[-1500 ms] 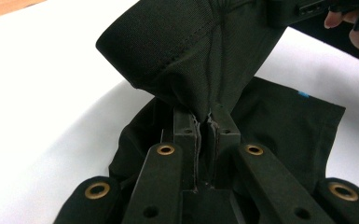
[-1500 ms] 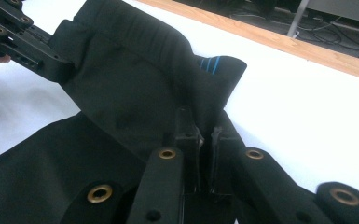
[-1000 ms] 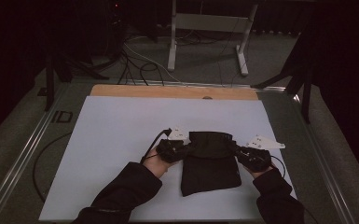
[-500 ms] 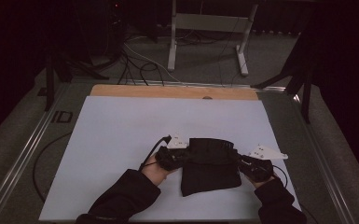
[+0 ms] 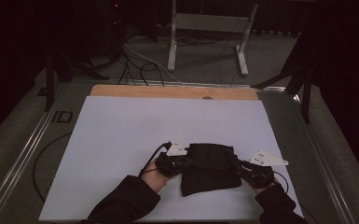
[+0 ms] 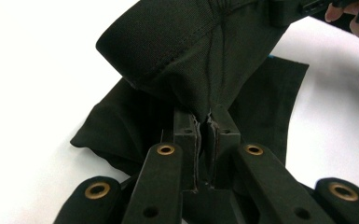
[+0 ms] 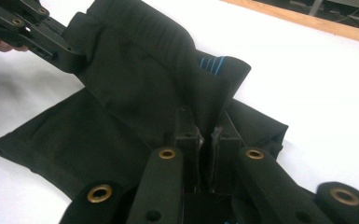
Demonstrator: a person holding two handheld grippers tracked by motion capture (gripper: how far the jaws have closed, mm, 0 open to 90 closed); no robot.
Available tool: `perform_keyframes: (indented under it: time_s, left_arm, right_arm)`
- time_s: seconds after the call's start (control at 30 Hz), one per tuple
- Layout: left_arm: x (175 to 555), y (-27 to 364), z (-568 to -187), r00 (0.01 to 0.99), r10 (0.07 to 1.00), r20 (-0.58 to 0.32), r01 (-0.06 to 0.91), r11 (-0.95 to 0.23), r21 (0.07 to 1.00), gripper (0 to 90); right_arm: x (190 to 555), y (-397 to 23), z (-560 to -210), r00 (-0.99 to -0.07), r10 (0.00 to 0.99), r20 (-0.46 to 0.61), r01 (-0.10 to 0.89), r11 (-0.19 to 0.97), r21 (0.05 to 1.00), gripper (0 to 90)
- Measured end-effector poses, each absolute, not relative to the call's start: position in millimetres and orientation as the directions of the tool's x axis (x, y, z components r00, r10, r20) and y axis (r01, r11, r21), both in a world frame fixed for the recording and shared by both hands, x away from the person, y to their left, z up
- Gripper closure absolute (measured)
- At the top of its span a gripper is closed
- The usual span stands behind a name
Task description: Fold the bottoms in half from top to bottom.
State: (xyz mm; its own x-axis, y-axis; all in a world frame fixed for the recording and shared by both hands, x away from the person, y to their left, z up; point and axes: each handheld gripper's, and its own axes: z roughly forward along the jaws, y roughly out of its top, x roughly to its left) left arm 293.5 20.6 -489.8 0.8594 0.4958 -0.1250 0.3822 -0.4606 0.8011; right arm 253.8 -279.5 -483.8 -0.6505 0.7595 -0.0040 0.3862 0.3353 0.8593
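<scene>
My left gripper [image 6: 208,133] and right gripper [image 7: 206,133] stay clamped on the garment [image 5: 212,169], now drawn nearer me; fold apparently proceeding.

The cloth [image 5: 210,169] lies on the mat [image 5: 121,140] near your edge of the table [image 5: 279,100], right of its middle, with your left gripper [image 5: 182,164] at its left side and your right gripper [image 5: 242,169] at its right side. Each gripper's jaws are closed on a fold of it, lifting its upper layer above the part lying flat on the mat. Behind the mat lies a bare strip of table.
</scene>
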Motion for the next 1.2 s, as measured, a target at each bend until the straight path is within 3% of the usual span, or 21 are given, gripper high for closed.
perform_keyframes:
  time_s: [1.03,1.2]
  left_arm:
    - [266,20,-514,0.863,0.471,-0.181,0.424,-0.483,0.766,85.2]
    - [265,20,-517,0.859,0.471,-0.200,0.444,-0.492,0.749,84.2]
  right_arm:
    - [235,-287,-508,-0.667,0.743,0.050,0.449,0.348,0.823,84.6]
    - [236,-290,-513,-0.673,0.732,0.107,0.490,0.333,0.805,83.9]
